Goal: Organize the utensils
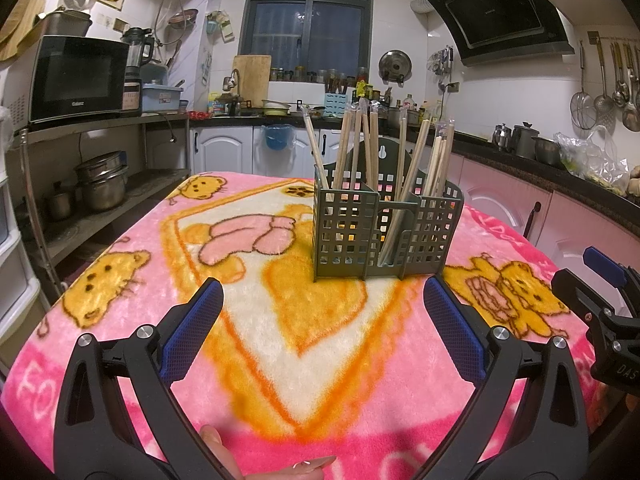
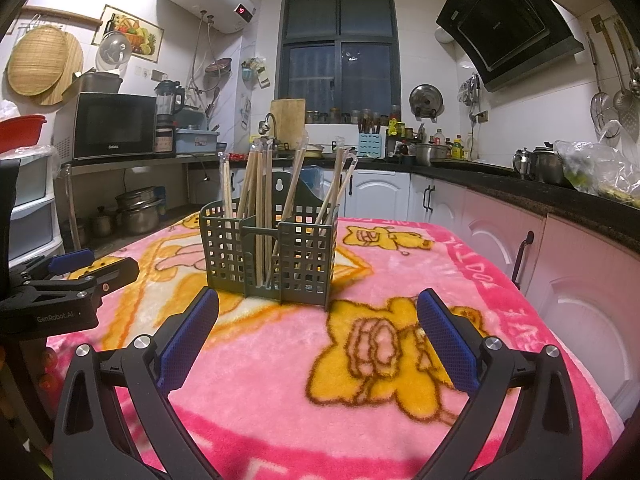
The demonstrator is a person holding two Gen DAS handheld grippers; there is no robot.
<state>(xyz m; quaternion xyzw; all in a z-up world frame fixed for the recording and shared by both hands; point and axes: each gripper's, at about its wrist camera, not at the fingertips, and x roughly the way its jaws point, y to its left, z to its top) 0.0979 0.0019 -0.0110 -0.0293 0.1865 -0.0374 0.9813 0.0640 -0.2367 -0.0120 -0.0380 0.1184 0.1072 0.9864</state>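
A table draped in a pink fleece teddy-bear blanket (image 1: 120, 340) is bearing an upright grey-green perforated plastic utensil caddy (image 1: 384, 232).

Blanket (image 2: 440, 264) covering the surface: bright pink ground with a cream centre panel framed in orange, yellow-orange cartoon bears outlined in brown, pale pink lettering along the edges. Utensil holder (image 2: 268, 256): dull grey-green plastic pierced by a square grid pattern. Chopsticks (image 2: 258, 200) in the holder: pale natural wood, several in clear wrappers. Left gripper (image 1: 322, 316) and right gripper (image 2: 318, 320): black frames with silver screws, finger pads (image 2: 448, 340) deep blue with a fine mesh texture.
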